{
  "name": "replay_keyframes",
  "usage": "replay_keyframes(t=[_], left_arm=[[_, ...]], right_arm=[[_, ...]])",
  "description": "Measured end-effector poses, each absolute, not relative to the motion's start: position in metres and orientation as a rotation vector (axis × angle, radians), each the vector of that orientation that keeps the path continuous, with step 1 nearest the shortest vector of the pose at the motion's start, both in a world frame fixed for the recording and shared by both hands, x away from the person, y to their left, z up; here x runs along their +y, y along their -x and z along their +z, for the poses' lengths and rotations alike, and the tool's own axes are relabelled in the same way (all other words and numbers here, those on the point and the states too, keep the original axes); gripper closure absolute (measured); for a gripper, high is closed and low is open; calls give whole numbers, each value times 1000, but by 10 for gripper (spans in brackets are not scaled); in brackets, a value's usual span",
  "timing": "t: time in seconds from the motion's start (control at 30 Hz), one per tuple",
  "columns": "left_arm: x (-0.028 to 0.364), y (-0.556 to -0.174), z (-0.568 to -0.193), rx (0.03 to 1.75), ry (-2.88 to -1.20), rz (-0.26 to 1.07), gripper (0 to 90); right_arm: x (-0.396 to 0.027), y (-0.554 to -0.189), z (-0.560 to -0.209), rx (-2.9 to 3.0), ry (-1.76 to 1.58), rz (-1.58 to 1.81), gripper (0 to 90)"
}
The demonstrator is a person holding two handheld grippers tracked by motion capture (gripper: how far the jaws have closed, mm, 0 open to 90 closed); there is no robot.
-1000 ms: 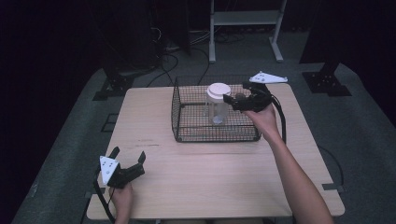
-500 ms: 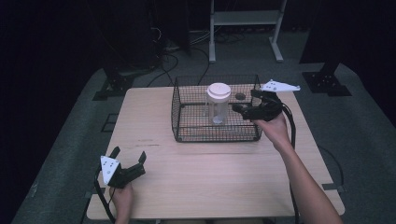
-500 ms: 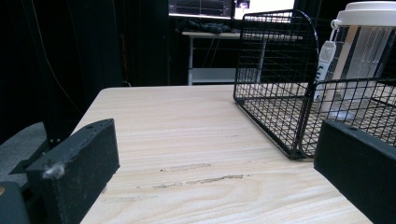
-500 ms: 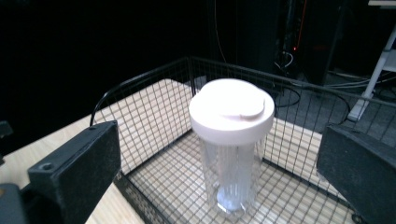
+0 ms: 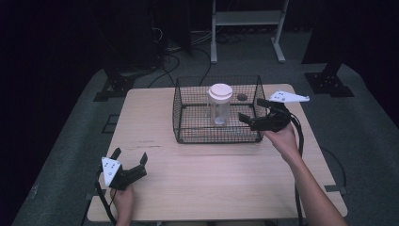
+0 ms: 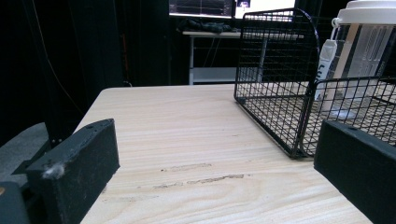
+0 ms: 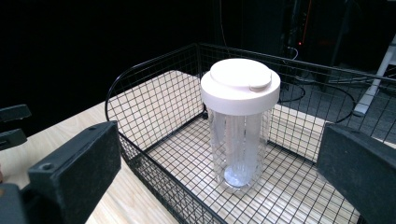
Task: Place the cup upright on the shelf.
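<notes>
Withdrawn to the wire basket's point(image 5: 188, 129) right edge, the right gripper point(image 5: 250, 111) hangs wide open; inside stands a clear, white-lidded jar point(image 5: 219, 103), apparently empty. Well apart, the left gripper point(image 5: 129, 161) gapes empty.

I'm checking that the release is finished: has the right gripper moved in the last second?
Yes. The right gripper has pulled back from the bottle toward the wire basket's right wall.

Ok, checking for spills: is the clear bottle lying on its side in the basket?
No, the bottle stands upright on the wire basket floor, white lid on top.
</notes>
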State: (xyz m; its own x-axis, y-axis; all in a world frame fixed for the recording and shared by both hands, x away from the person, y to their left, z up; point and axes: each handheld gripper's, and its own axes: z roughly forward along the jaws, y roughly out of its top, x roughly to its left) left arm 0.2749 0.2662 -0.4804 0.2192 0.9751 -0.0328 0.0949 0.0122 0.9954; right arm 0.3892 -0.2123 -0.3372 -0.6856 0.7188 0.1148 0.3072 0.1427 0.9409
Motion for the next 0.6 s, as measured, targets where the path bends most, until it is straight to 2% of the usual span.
replay_keyframes(t=[0.6], left_arm=[[266,-275,-480,1120,-1359,984,0]], right_arm=[[-227,-366,-345,2076,-979,1553,0]])
